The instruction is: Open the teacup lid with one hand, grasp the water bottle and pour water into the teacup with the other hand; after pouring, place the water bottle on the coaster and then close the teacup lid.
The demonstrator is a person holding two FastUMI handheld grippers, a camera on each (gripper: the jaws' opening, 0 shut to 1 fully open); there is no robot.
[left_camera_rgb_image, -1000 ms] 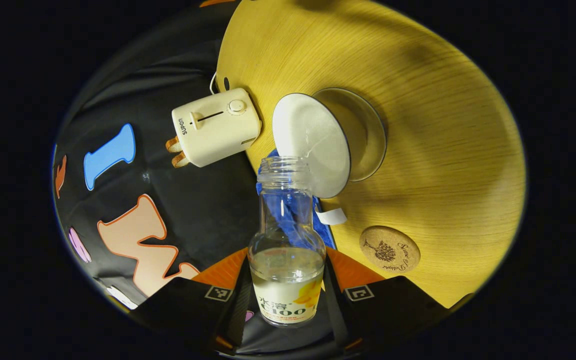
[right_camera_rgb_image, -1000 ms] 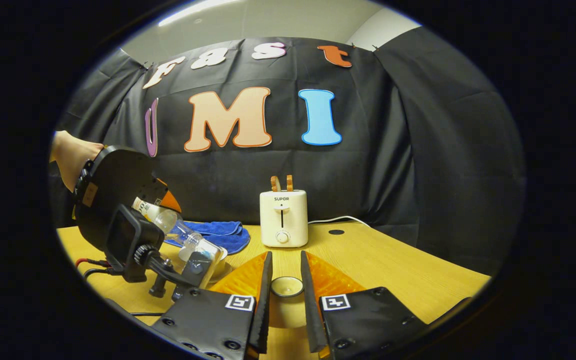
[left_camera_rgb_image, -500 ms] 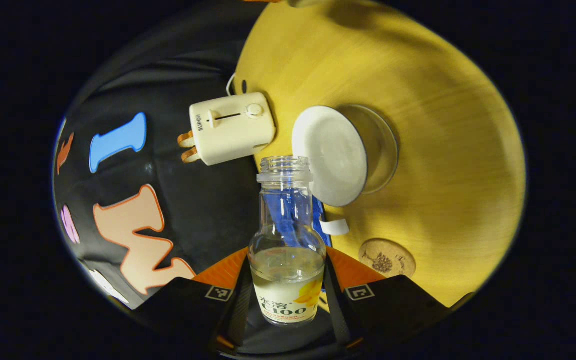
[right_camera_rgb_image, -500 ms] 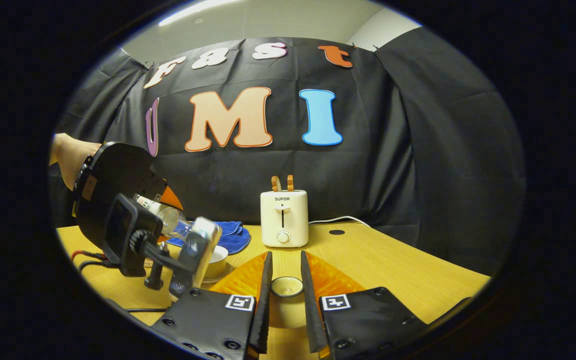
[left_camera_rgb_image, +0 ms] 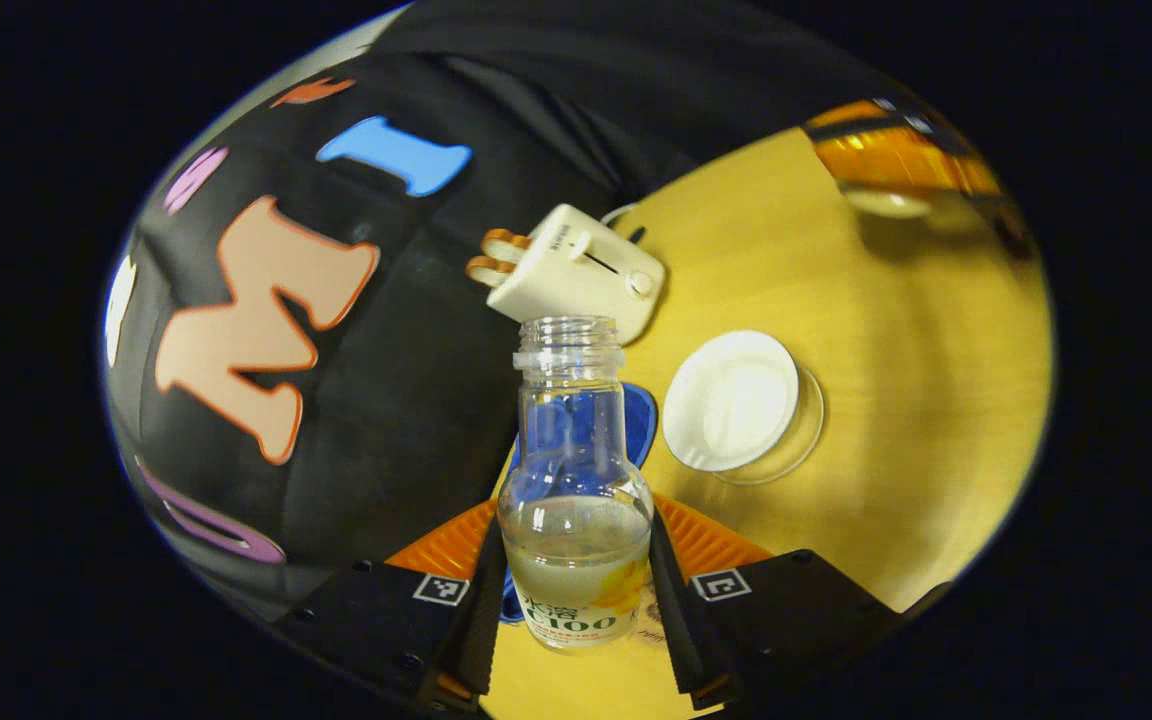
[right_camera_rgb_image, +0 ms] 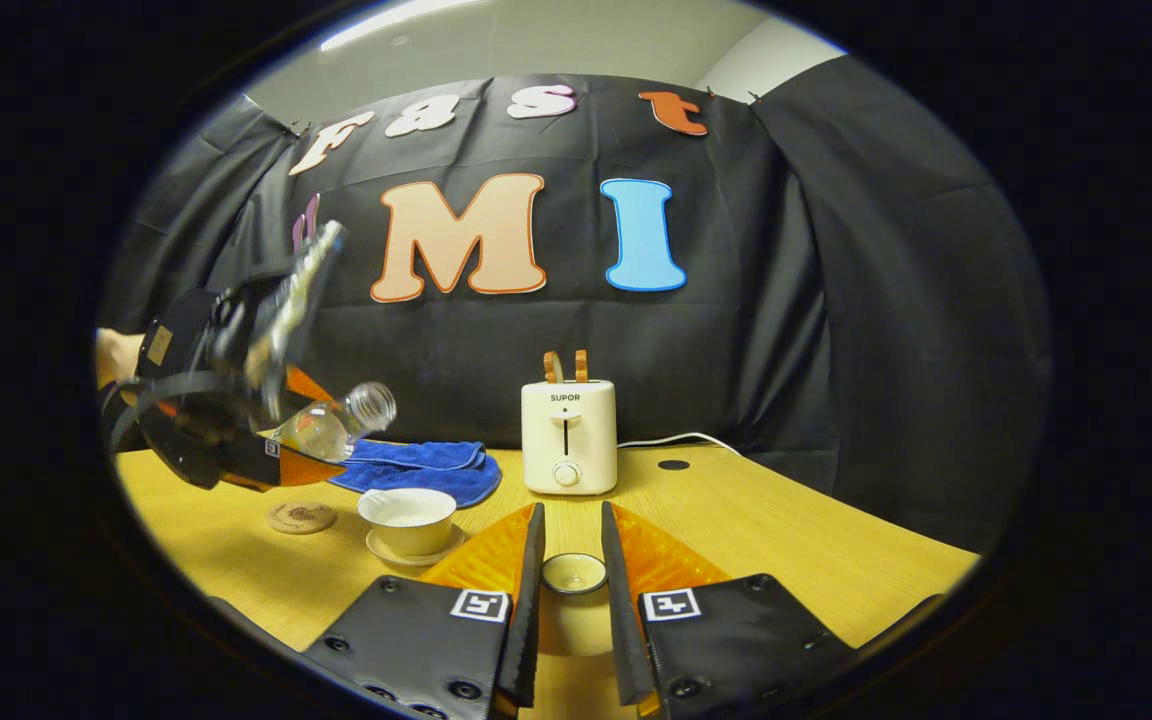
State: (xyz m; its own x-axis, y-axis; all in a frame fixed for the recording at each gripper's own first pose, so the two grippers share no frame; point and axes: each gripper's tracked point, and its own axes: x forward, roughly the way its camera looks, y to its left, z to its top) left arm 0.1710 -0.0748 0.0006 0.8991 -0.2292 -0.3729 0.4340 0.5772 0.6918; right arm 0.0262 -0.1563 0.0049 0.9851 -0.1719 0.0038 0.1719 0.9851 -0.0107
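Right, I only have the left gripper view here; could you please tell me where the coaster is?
Observer: The coaster lies flat on the table, close beside the teacup but not touching it.
Operator: Thank you. How is the water bottle tilted?
Observer: The water bottle, in the left gripper, is in the air, slanted with its mouth higher than its base.
Operator: And the lid?
Observer: The teacup lid sits between the fingers of the right gripper, low over the table in front of the toaster.
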